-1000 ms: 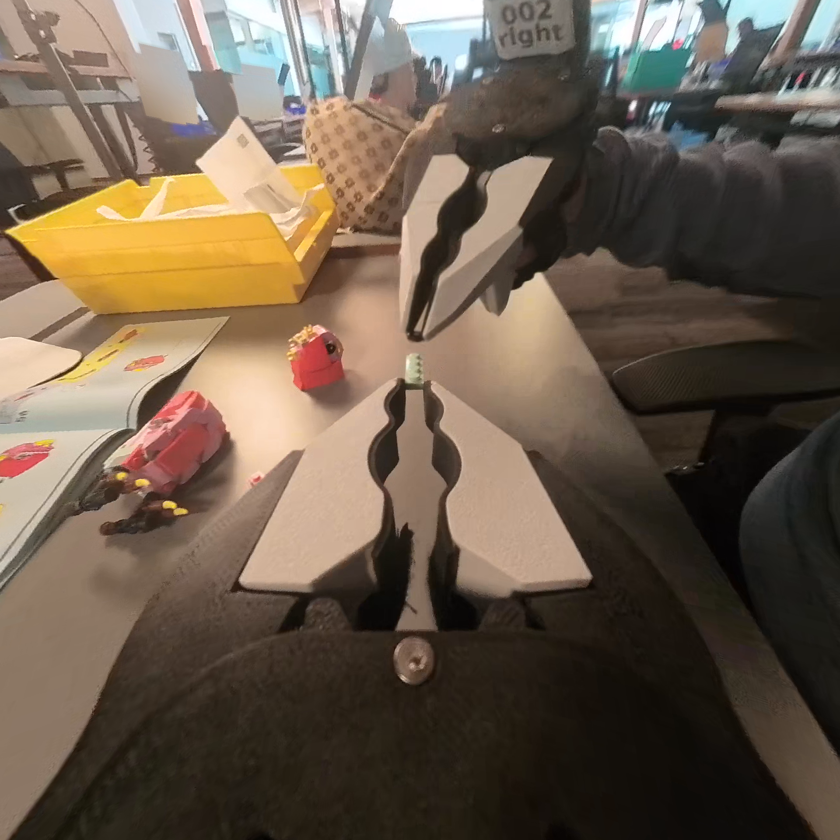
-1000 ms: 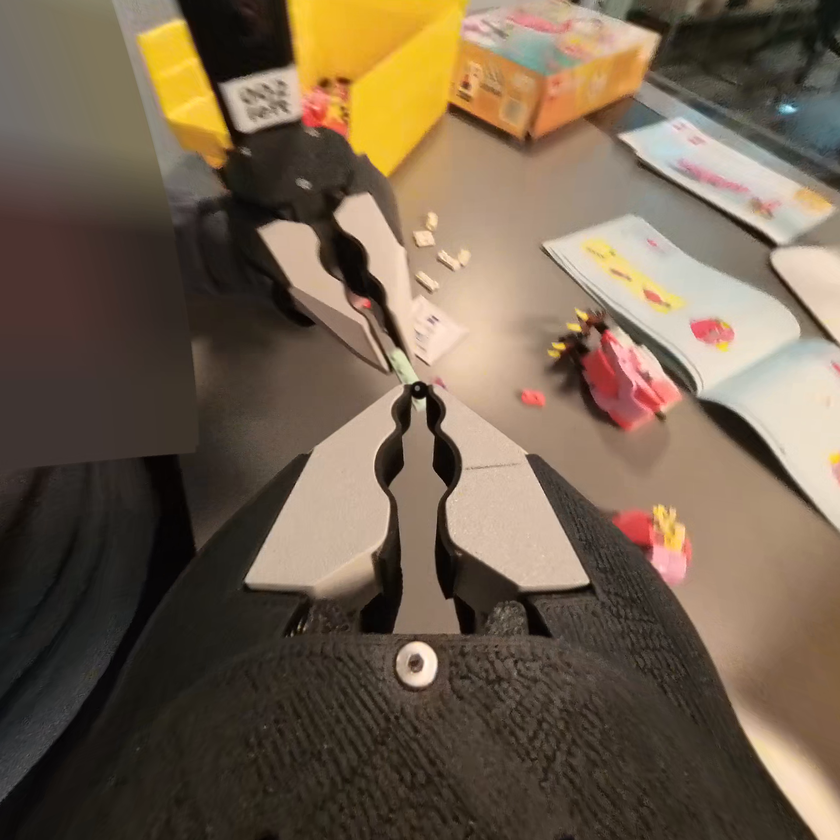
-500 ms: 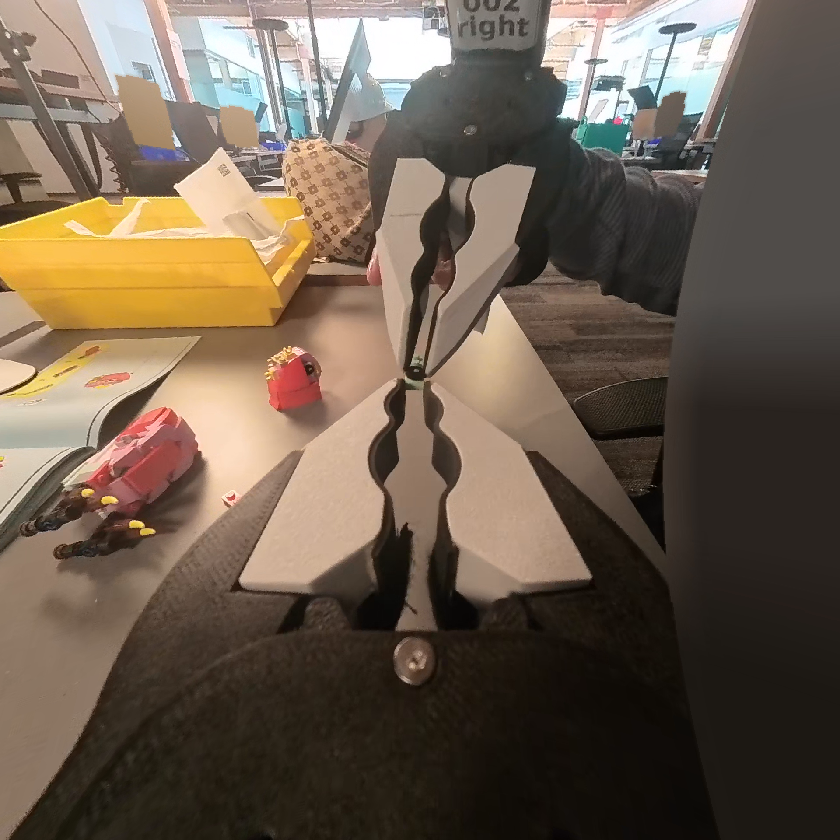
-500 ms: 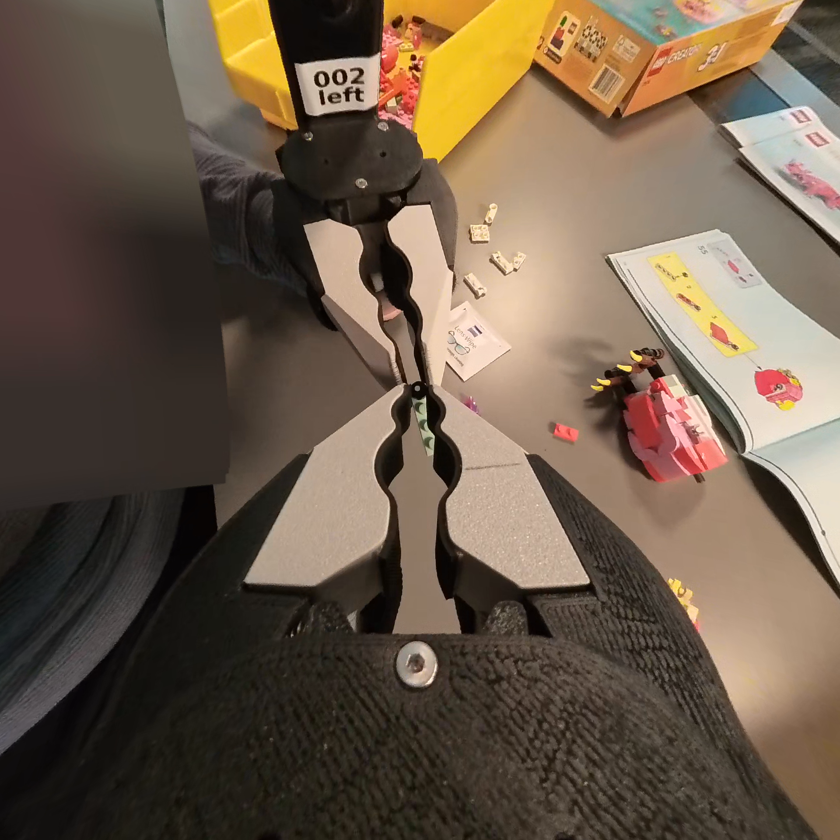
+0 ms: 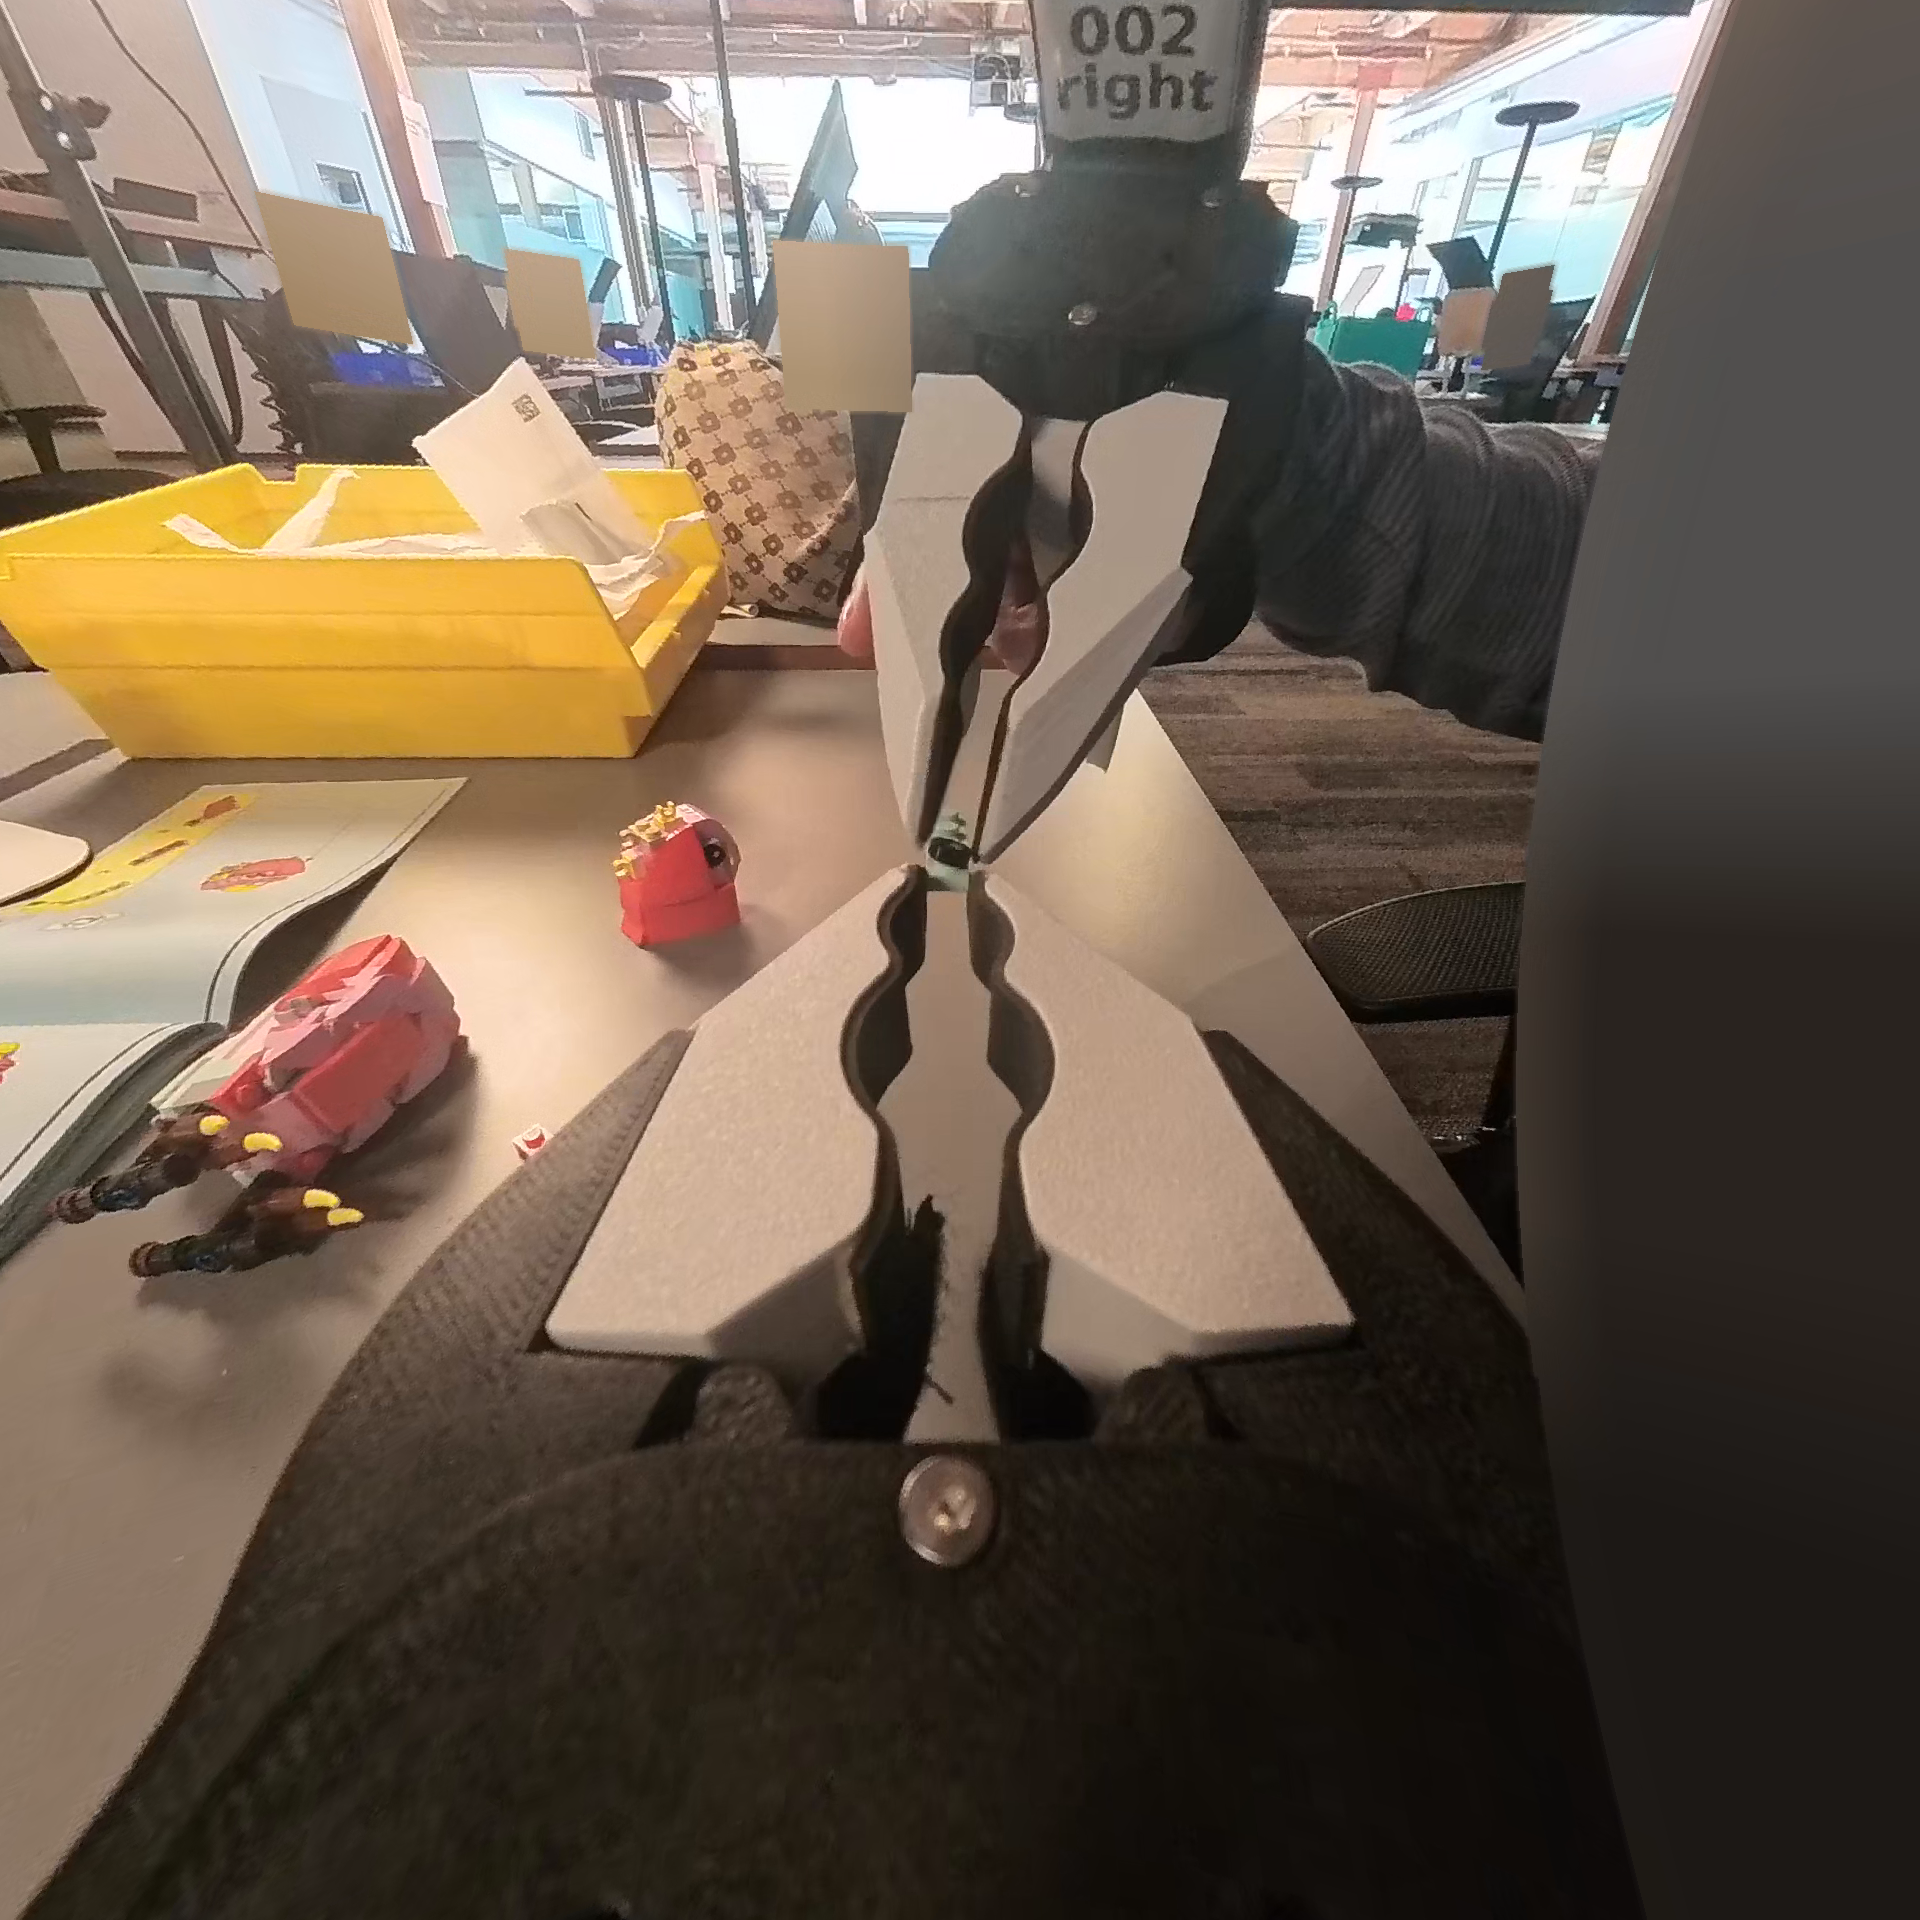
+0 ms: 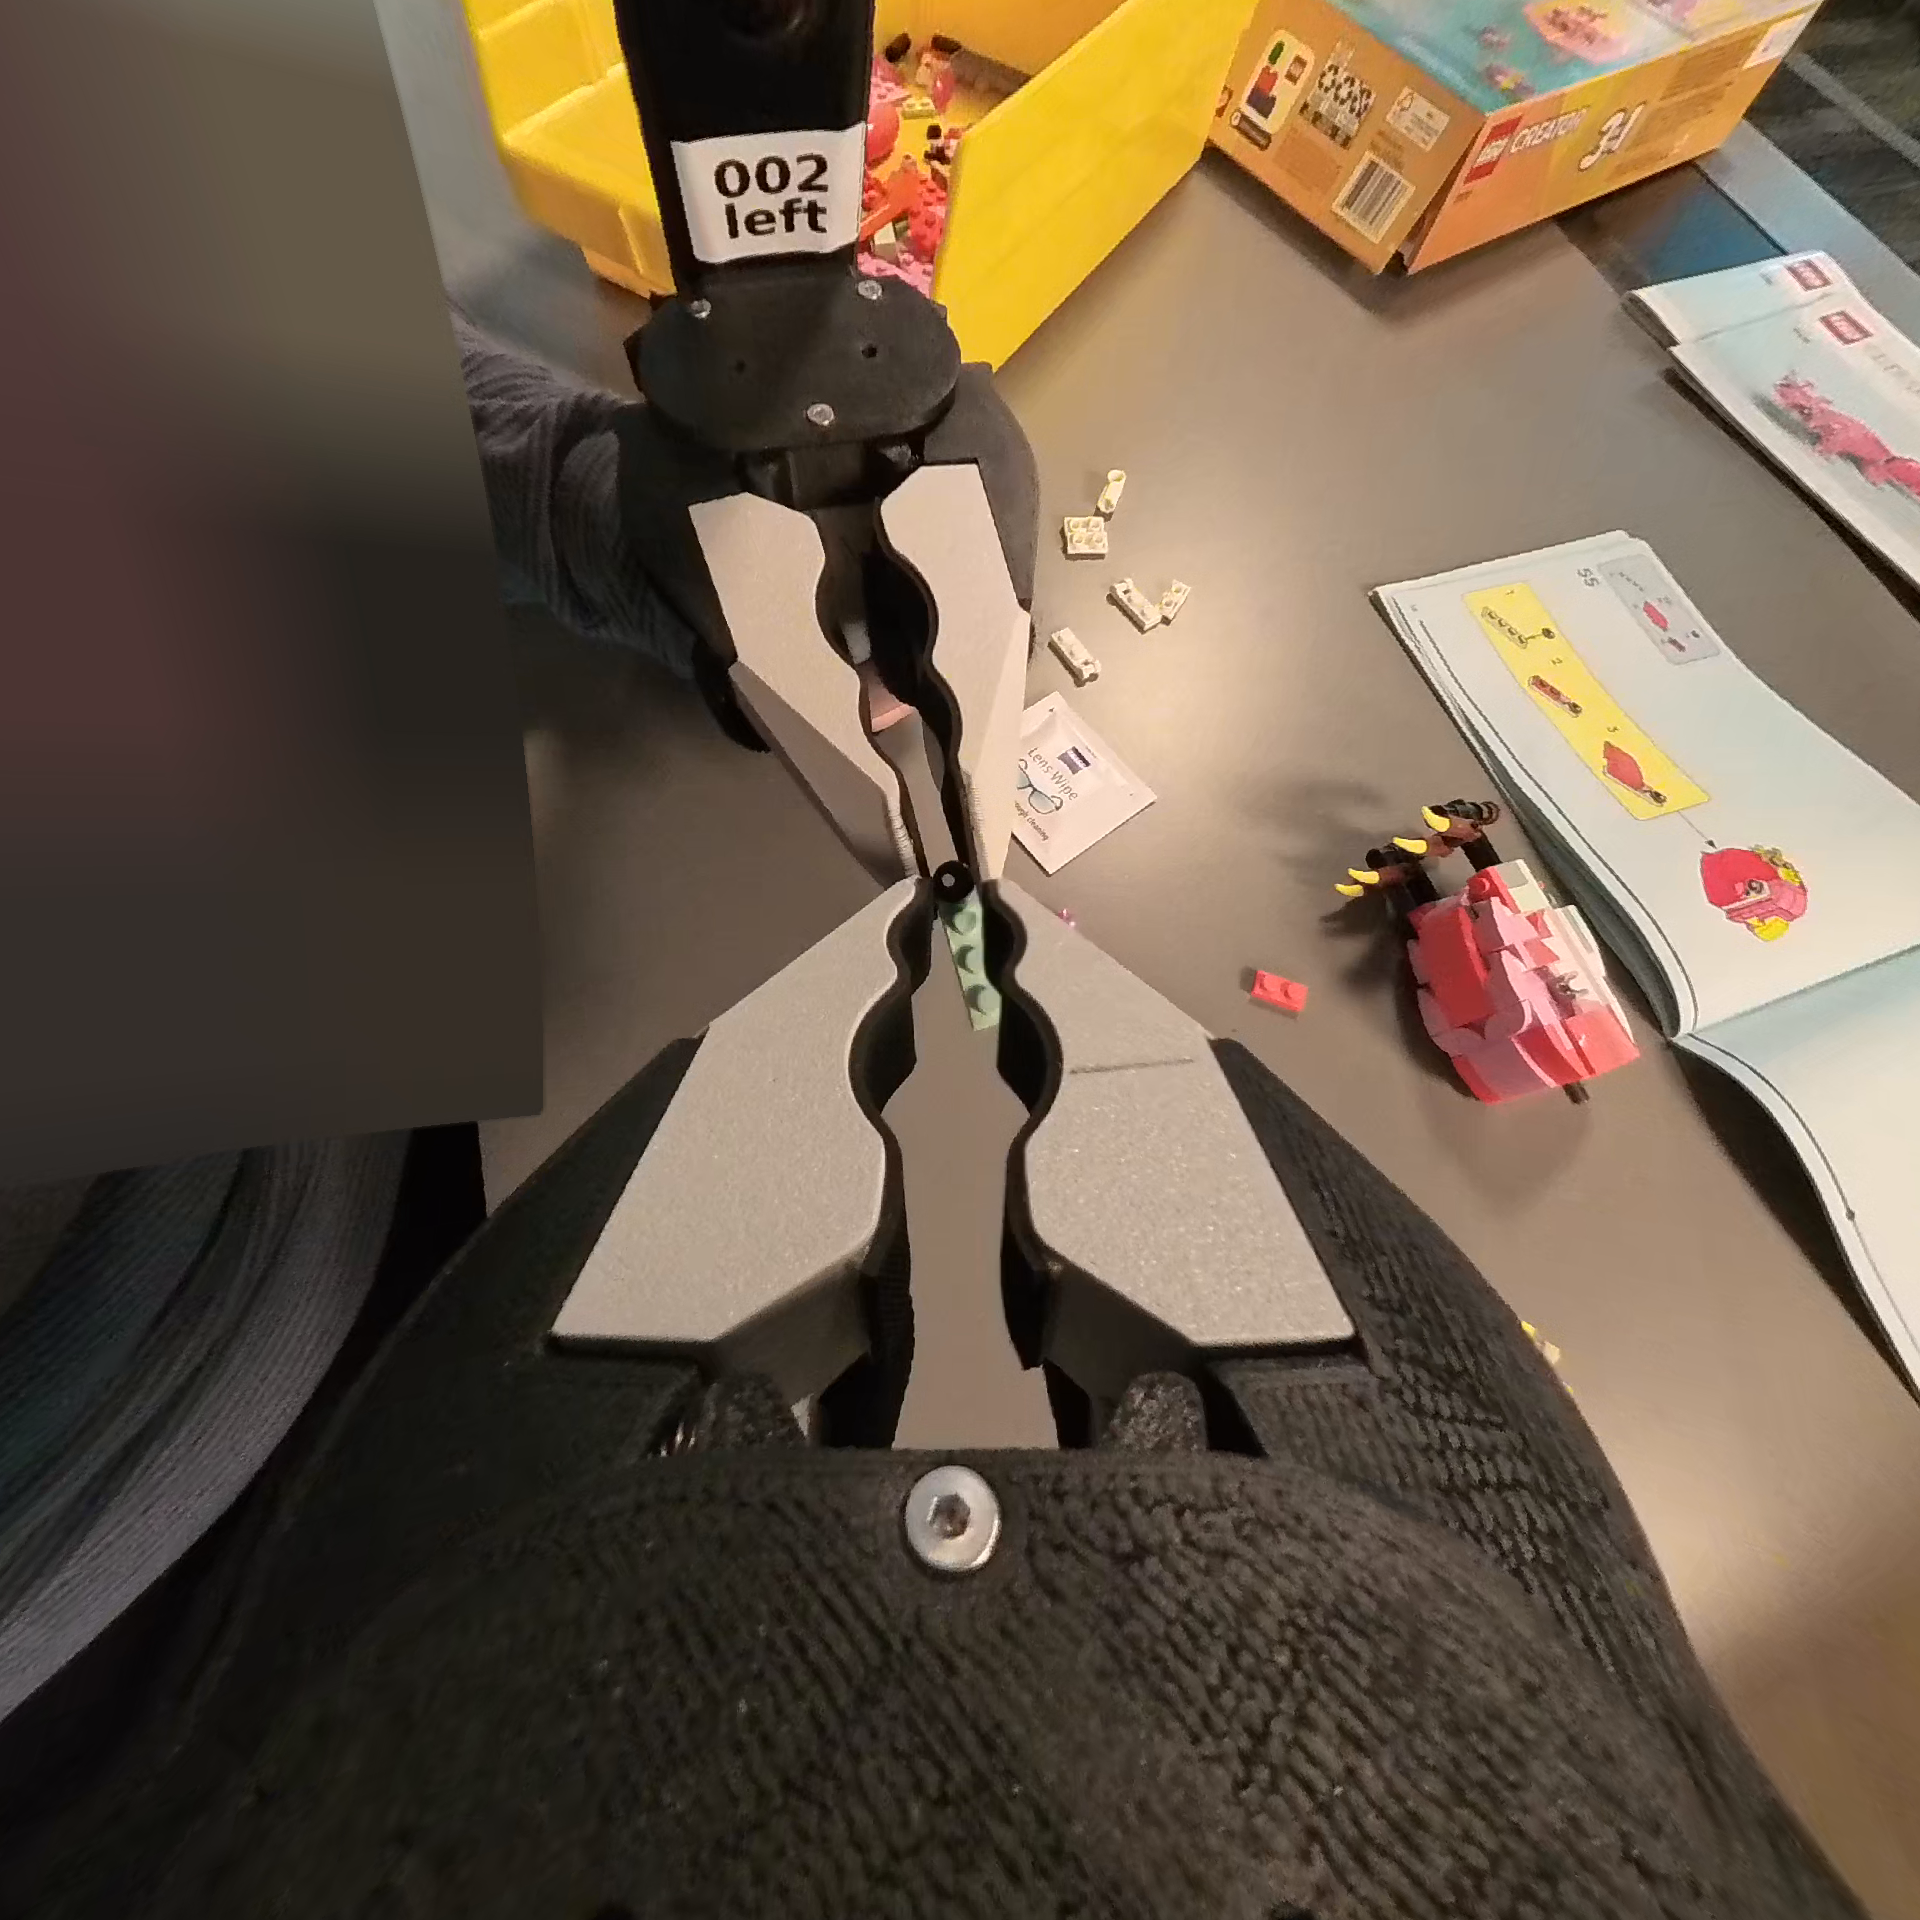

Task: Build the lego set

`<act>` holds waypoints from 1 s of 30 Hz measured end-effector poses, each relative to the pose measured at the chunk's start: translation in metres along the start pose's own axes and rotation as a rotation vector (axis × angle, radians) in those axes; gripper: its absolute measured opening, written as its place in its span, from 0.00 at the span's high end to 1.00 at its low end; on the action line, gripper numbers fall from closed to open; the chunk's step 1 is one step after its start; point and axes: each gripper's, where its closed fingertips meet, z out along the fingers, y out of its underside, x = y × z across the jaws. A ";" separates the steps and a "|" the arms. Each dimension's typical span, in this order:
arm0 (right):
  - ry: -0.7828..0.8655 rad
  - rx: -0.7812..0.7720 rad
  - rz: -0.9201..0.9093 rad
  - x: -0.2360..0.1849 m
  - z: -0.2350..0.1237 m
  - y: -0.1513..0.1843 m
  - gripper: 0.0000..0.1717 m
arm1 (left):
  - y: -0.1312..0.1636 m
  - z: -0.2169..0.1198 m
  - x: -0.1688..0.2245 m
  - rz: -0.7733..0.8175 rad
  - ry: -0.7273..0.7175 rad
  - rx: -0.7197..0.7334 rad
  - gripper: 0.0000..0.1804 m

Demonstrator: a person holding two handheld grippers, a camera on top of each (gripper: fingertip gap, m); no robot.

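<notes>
My left gripper [image 5: 943, 883] is shut on the near end of a light green studded plate [image 5: 948, 881], held above the grey table [image 5: 520, 935]. A small black round piece [image 5: 948, 854] sits on that end. My right gripper [image 5: 951, 842] meets it tip to tip from above. In the right wrist view the green plate [image 6: 968, 966] runs back between my right gripper's [image 6: 956, 883] fingers, with the black piece [image 6: 948, 885] at the tips. A dark slit shows beside the plate, so the right pads stand around it without pressing. The left gripper [image 6: 935, 857] comes in from the top.
A yellow bin of paper [image 5: 312, 644] and a yellow bin of bricks [image 6: 1039, 208] stand at the back, beside a cardboard box [image 6: 1507, 125]. A red-pink brick model [image 6: 1507, 987], a small red model [image 5: 681, 883], open booklets [image 6: 1662, 779], white bricks [image 6: 1122, 582], a sachet [image 6: 1070, 790] and a red plate [image 6: 1280, 989] lie around. Only a small space, under 4 cm, lies between the two pairs of fingers. The sachet [image 6: 1070, 790] is about 12 cm from both grippers' fingertips.
The two grippers came together tip to tip. The green plate now reaches in between the right fingers, the black piece sits on its end, and the right jaws have widened a little.
</notes>
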 end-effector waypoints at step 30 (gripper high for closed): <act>0.649 -0.126 -1.171 0.006 0.003 -0.007 0.96 | -0.011 -0.004 -0.002 -0.231 0.081 0.068 0.97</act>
